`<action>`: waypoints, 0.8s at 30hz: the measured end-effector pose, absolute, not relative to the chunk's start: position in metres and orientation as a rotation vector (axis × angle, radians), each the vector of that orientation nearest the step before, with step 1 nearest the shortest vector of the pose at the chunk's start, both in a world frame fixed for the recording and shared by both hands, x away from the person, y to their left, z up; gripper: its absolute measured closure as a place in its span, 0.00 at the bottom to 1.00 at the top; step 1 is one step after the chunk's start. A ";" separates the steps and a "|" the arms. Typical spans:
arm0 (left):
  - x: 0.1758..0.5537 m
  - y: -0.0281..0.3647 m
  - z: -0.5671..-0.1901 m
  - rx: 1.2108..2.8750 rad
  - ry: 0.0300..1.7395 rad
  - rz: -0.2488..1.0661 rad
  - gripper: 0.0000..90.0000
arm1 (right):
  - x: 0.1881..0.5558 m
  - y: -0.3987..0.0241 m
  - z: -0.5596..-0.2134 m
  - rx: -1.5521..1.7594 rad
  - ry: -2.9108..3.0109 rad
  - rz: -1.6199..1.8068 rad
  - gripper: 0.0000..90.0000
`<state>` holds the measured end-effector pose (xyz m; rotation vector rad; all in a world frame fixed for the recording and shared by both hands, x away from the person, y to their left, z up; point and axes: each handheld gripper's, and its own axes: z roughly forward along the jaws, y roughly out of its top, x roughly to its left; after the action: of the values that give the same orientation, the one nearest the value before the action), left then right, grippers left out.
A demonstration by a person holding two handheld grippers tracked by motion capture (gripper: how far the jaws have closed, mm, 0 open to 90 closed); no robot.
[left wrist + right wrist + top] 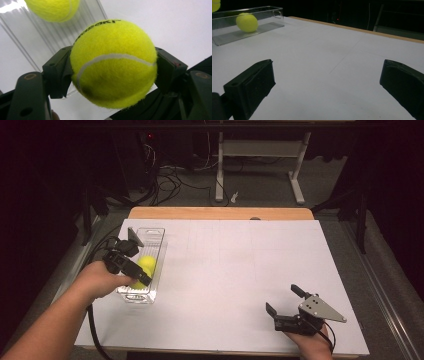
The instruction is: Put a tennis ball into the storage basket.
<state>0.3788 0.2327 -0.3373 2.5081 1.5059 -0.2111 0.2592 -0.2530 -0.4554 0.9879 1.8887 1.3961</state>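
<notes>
A yellow tennis ball (pixel 113 62) sits squeezed between the two black jaws of my left gripper (pixel 113 68), which is shut on it. In the high view this gripper (pixel 142 279) hangs over the near end of a clear plastic tray (pixel 150 232) at the table's left, the held ball (pixel 137 284) partly hidden under the jaw. A second tennis ball (pixel 147 264) lies inside the tray, also seen as the ball (pixel 247 22) in the tray (pixel 274 10). My right gripper (pixel 283 299) rests near the front right edge, jaws open, nothing between them (pixel 327 75).
A white sheet (pixel 240 270) covers the table, with a wooden edge (pixel 220 213) at the far side. Beyond it are cables on the floor (pixel 170 182) and a white desk frame (pixel 257 150).
</notes>
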 end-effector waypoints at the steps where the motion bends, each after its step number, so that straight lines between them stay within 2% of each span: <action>1: 0.379 0.234 -0.337 2.506 1.513 -0.209 0.30 | 0.259 -0.253 -0.456 0.989 1.889 1.397 0.00; 24: 0.382 0.255 -0.340 2.463 1.598 -0.183 0.30 | 0.260 -0.252 -0.456 0.990 1.894 1.399 0.00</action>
<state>0.3820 0.2551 -0.3403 2.4627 1.5983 -0.1834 0.2601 -0.2520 -0.4562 0.9901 1.8936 1.3991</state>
